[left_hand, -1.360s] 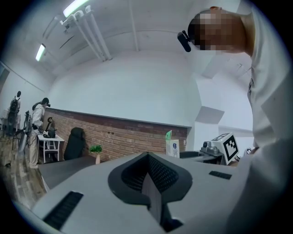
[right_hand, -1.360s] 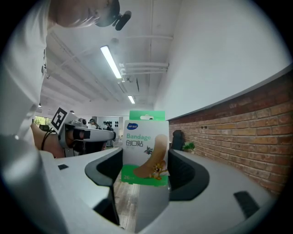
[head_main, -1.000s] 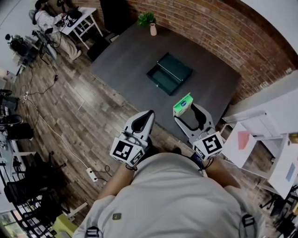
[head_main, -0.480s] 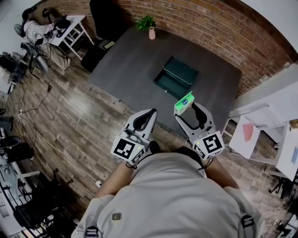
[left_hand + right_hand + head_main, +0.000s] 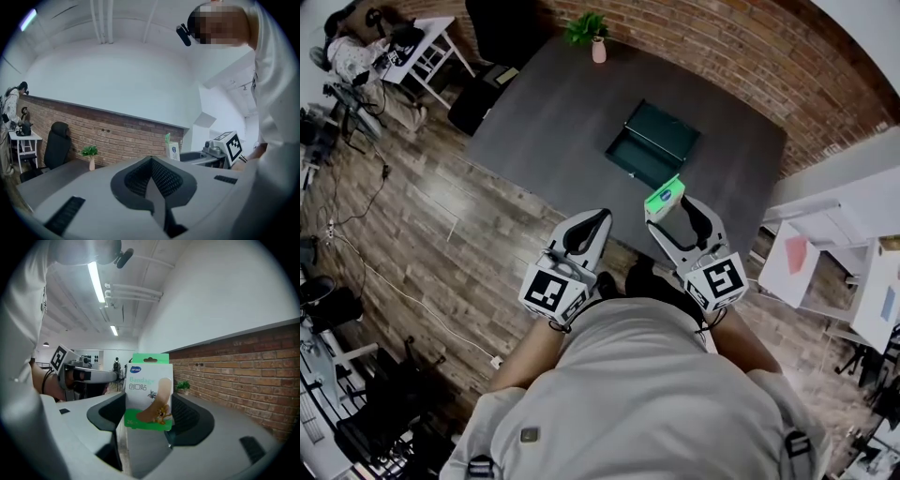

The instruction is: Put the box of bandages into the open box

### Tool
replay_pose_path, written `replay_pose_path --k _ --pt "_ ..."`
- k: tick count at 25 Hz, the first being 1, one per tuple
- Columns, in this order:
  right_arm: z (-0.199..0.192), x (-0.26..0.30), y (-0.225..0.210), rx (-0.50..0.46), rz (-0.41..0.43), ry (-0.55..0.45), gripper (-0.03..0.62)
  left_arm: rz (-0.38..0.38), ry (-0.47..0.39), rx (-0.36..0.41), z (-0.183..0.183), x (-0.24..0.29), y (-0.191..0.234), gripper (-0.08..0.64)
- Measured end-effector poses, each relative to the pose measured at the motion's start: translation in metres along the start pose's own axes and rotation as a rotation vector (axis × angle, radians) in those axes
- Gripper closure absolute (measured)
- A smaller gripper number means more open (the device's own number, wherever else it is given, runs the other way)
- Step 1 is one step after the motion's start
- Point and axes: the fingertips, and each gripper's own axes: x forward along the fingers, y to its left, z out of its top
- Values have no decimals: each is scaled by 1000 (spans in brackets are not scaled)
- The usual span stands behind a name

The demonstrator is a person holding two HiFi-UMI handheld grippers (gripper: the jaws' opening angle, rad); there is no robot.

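My right gripper (image 5: 671, 210) is shut on the green and white box of bandages (image 5: 665, 198), held upright above the near edge of the dark table (image 5: 553, 112). In the right gripper view the box of bandages (image 5: 148, 390) stands between the jaws and fills the middle. The open dark green box (image 5: 654, 143) lies on the table a little beyond it, lid folded back. My left gripper (image 5: 585, 227) hangs over the floor just short of the table; its jaws (image 5: 152, 180) meet with nothing between them.
A small potted plant in a pink vase (image 5: 596, 42) stands at the table's far edge by the brick wall. White shelving (image 5: 825, 272) is at the right. A black chair (image 5: 502, 23) and a desk with a seated person (image 5: 356, 52) are far left.
The table and the open box have drawn nearer and shifted in view as I step forward. Both grippers keep their pose, the right still holding the bandages.
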Motion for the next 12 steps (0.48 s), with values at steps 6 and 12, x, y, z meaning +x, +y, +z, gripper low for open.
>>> replay_pose_path --k 6,12 --pt "-15 29 -37 -18 12 59 287 13 39 8 -14 26 18 545" --pt "-49 60 -82 3 13 155 287 3 94 -7 -42 67 38 545"
